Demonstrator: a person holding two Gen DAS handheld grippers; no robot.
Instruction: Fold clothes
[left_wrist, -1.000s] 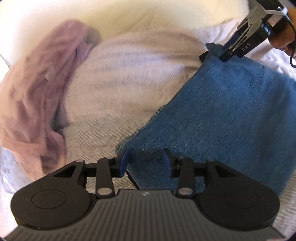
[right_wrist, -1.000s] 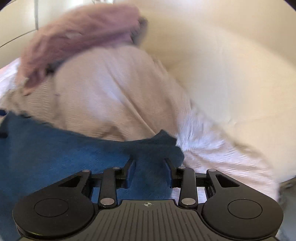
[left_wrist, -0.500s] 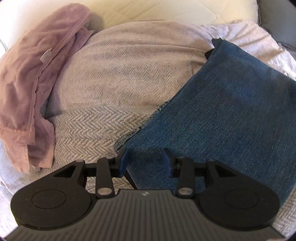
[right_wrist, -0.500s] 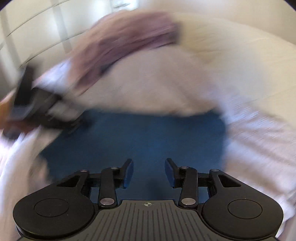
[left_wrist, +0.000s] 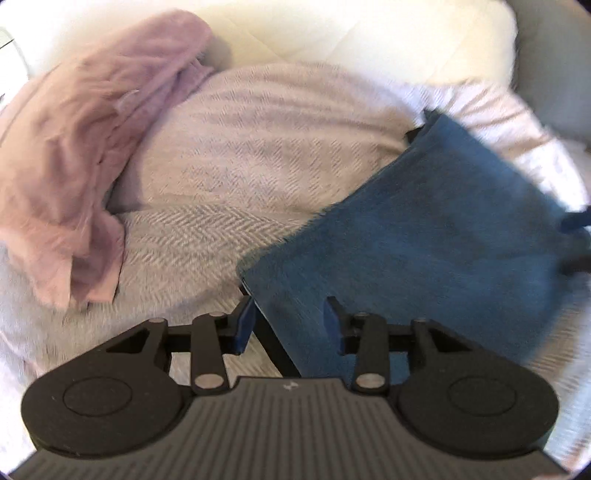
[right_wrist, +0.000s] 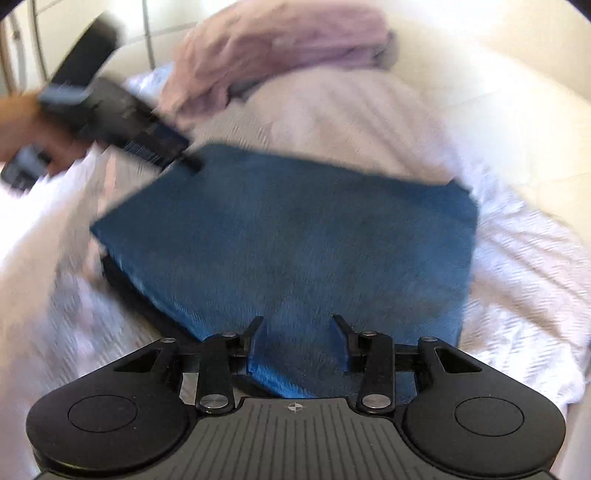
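Note:
A folded blue denim garment lies on a pale herringbone blanket. My left gripper is shut on one corner of the denim. From the right wrist view, the left gripper is at the denim's far left corner, with a dark shadow under that edge. My right gripper stands open over the near edge, and denim shows between its fingers. Only a blurred sliver of the right gripper shows at the denim's right side in the left wrist view.
A crumpled pink garment is heaped at the blanket's far side. Cream bedding lies beyond the blanket. A person's hand holds the left gripper. White cupboard doors stand behind.
My right gripper left the denim's far corner and swung round to its near edge, jaws a little wider. The left gripper shifted slightly with its corner of denim.

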